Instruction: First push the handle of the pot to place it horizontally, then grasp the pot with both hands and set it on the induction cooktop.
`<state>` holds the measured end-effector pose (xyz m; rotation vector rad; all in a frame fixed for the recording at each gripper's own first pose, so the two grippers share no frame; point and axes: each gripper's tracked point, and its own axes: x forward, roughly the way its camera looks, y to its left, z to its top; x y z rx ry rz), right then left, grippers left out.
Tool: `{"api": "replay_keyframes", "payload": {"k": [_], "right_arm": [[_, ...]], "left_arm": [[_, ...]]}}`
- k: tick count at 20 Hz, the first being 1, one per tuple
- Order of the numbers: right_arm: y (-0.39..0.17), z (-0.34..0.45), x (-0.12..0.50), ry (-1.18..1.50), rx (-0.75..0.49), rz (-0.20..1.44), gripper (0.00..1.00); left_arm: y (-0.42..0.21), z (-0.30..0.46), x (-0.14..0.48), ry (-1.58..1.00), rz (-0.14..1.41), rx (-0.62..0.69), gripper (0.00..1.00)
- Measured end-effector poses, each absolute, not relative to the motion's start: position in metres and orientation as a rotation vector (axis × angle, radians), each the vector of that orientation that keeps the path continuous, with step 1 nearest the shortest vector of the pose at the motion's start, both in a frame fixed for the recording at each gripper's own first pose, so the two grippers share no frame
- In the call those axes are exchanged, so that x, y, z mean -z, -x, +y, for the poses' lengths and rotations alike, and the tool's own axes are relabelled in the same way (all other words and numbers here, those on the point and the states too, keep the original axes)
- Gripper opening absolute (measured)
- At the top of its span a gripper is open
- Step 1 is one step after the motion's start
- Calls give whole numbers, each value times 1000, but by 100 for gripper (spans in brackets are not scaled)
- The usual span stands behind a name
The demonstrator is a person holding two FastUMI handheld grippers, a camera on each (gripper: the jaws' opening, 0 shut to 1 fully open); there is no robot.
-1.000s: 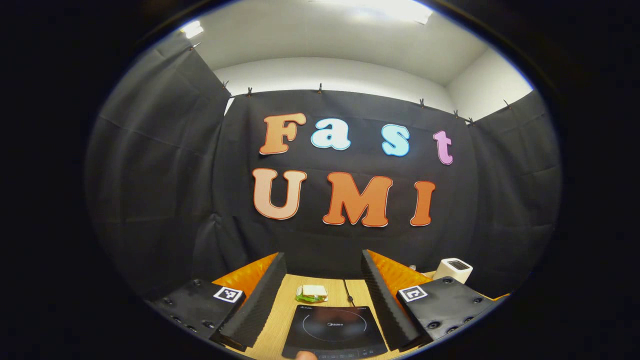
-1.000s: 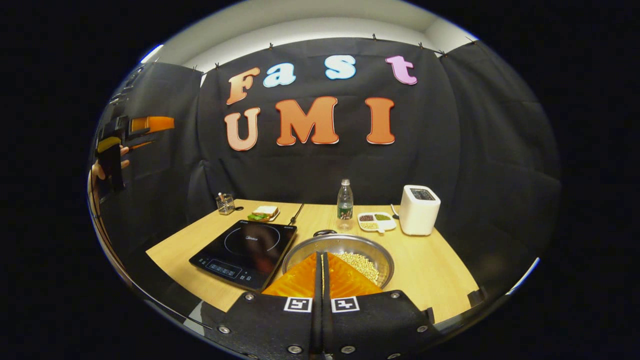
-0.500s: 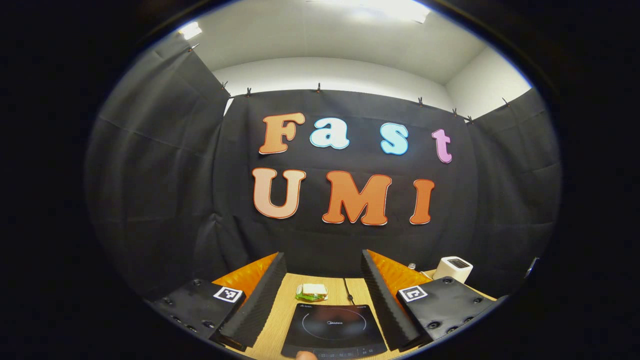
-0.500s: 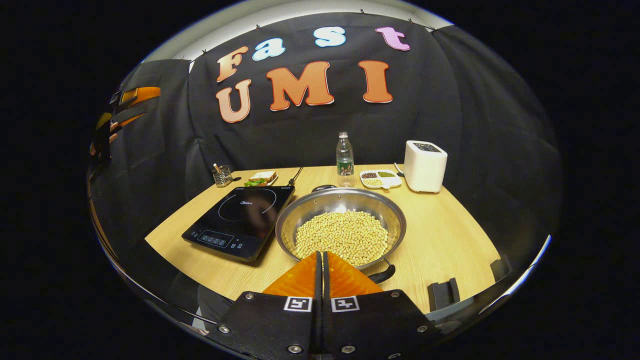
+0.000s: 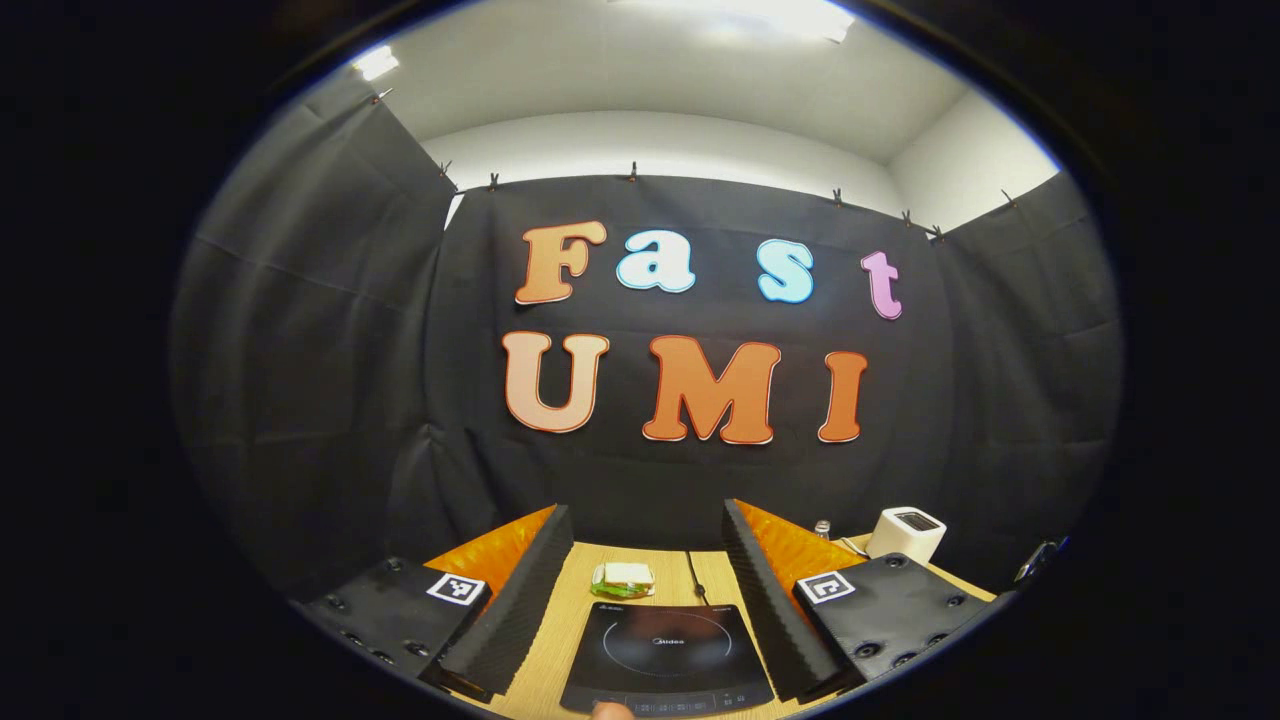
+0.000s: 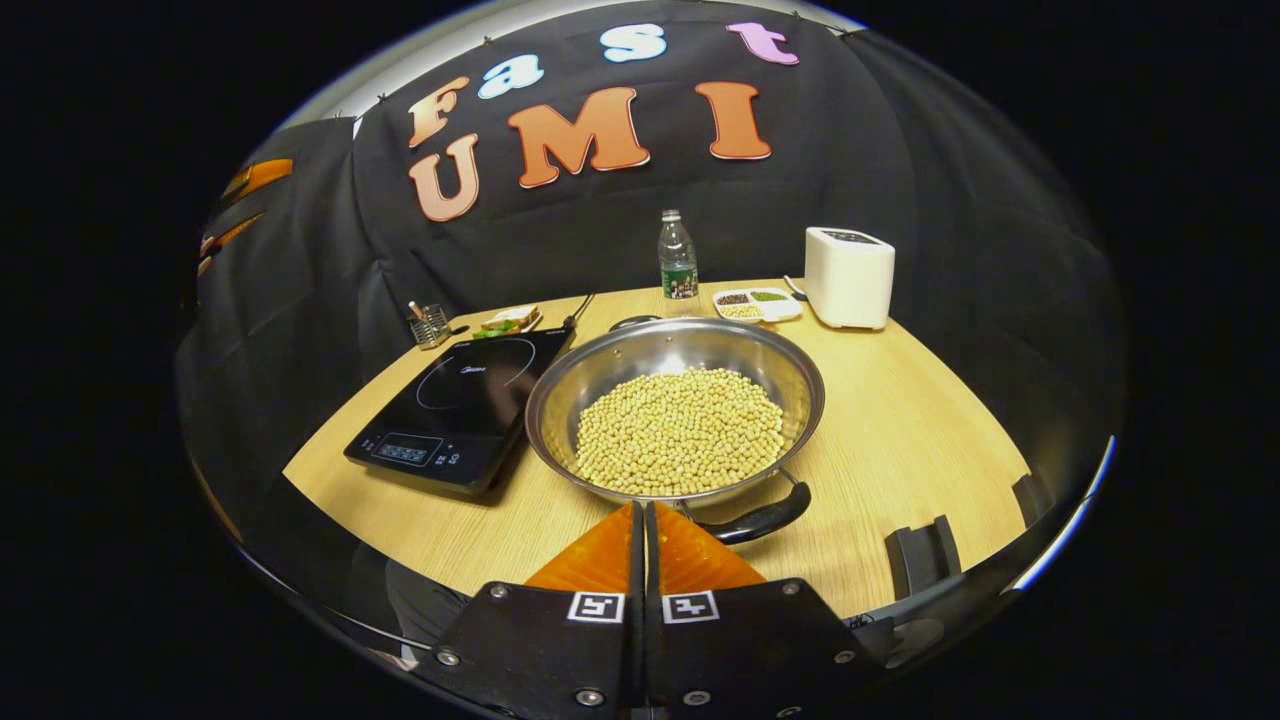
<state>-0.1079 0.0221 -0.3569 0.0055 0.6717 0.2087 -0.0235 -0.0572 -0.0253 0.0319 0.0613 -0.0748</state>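
The pot (image 6: 675, 420), a wide steel pan holding pale beans (image 6: 680, 430), sits at the centre of the right gripper view on the wooden table (image 6: 900, 440), just beside the right edge of the induction cooktop (image 6: 455, 405). Its near handle (image 6: 760, 520) lies at the lower right of the rim, angled off to the right of the frame's centre line; a second handle (image 6: 632, 322) shows at the far rim.

The step in hand appears to be the handle push. The right gripper (image 6: 641, 520) is at the bottom centre of the frame, its fingers pressed together with nothing between them, the tips close to the pot's near rim and just left of the near handle. Keep the fingers together as one blunt pusher. Apply contact to the side of the handle, not the rim, and push slowly so the pan turns in place without sliding into the cooktop or spilling beans.

In the left gripper view, the left gripper (image 5: 640, 560) is spread wide and empty, the cooktop (image 5: 665, 655) framed between its fingers at the bottom centre. Hold it clear until the two-handed grasp.
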Motion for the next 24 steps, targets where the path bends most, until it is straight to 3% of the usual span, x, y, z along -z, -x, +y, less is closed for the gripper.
{"api": "replay_keyframes", "payload": {"k": [24], "right_arm": [[70,-36,381,-35,-38,669,0]], "left_arm": [[22,-56,23,-42,55,63,97]]}}
